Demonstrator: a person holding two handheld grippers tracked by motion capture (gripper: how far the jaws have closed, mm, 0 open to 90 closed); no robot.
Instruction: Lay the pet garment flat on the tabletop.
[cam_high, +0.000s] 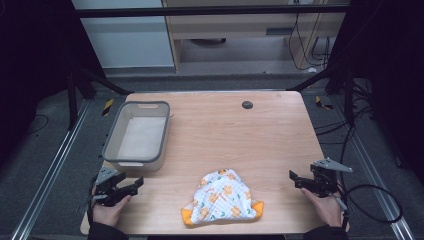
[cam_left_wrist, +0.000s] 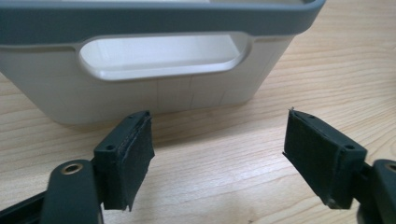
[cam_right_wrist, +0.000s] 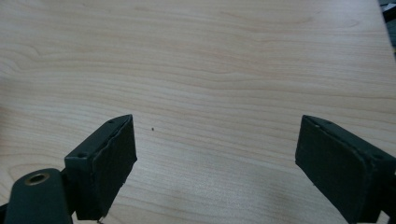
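Both grippers empty w/ jaws wide: left gripper (cam_high: 131, 186) by the grey bin (cam_high: 111, 139), right gripper (cam_high: 295, 178) at the table's (cam_high: 225, 125) right edge. Patterned cloth (cam_high: 222, 197) lies crumpled between them at the near edge. Looks light, soft & floppy, so prob best pinched at an orange corner or a raised fold

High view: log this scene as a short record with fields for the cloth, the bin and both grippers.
cloth: crumpled white cloth with orange print, lying near the table's front edge, between the two grippers
bin: grey-rimmed bin, empty, far left of the table
left gripper: open, nothing between the fingers, just in front of the bin
right gripper: open, nothing held, right of the cloth
contact: neither gripper touches the cloth
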